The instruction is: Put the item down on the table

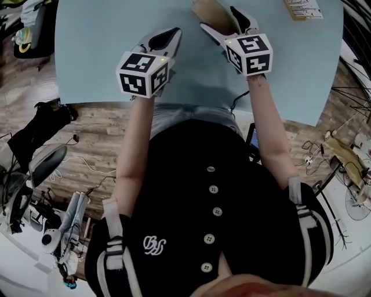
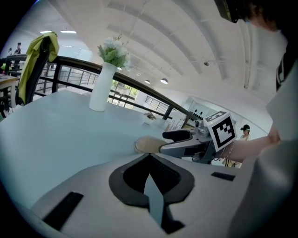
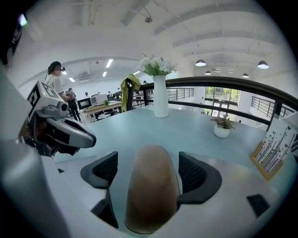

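While the left gripper (image 1: 171, 37) hovers low over the pale blue table (image 1: 87, 58) with its jaws pressed together on nothing, it takes no part that I can see. It sits just beside its partner and points the same way across the tabletop. Everything turns on the right gripper (image 1: 217, 17), the one at the tan oblong item (image 3: 151, 190), something like a bread roll or a potato. That item lies straight ahead of the right gripper, between its two jaws. Its long axis runs along them and its rounded far end pokes out past the fingertips, away from the person. The jaws stand well apart: one pad lies against the item's side, while a thin strip of table shows between the other pad and the item, so the hold looks slack rather than clamped. From the left gripper's side the item seems to rest on the tabletop, though the angle is shallow and I can't be sure its underside truly touches. If it does, I judge the coming move to be a straight draw back along that long axis, toward the person, so that neither pad drags the item sideways. Farther right, a small potted plant (image 3: 222, 129) stands well apart from it.
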`<state>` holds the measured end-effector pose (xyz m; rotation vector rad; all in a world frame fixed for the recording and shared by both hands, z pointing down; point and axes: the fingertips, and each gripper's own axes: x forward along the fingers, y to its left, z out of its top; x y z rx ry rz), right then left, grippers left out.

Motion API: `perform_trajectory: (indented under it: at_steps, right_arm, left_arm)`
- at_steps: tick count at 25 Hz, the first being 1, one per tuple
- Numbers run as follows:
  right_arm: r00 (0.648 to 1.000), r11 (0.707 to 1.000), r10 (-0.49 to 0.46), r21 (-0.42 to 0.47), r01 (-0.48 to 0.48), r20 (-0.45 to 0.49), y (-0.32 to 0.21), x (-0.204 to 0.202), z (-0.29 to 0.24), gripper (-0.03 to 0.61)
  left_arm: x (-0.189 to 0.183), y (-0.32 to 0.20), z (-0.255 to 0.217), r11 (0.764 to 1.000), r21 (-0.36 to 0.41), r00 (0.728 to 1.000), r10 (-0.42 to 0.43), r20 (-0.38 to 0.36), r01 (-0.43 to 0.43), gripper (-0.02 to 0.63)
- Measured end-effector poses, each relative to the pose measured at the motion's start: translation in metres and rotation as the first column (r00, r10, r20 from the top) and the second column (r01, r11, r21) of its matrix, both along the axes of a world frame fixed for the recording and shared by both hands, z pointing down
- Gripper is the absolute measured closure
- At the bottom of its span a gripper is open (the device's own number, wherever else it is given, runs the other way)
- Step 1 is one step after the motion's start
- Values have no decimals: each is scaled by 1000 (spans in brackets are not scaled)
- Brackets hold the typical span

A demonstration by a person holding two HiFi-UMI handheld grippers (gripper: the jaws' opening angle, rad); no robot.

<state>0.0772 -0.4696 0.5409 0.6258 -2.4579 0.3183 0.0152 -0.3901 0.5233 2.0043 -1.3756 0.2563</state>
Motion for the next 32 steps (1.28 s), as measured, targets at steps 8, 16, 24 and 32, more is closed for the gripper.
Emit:
perform_trajectory:
  at_steps: [8, 16, 24, 32]
  right_arm:
    - [988, 991, 103, 75, -112, 112, 11, 4, -51, 245]
    - [963, 978, 133, 128, -167, 235, 34, 13, -96, 387]
    - [936, 959, 182, 157, -237, 302, 44, 18, -127, 565]
    - [905, 951, 234, 111, -290, 356, 59, 43, -153, 565]
  left_arm:
    - [13, -9, -43, 983, 149, 994, 112, -3, -110, 604]
    - [23, -8, -81, 951, 245, 982, 180, 62, -190, 604]
    - [18, -22, -126, 898, 345, 959, 230, 163, -274, 604]
    - [44, -14, -152, 869, 387, 950, 263, 167, -308, 604]
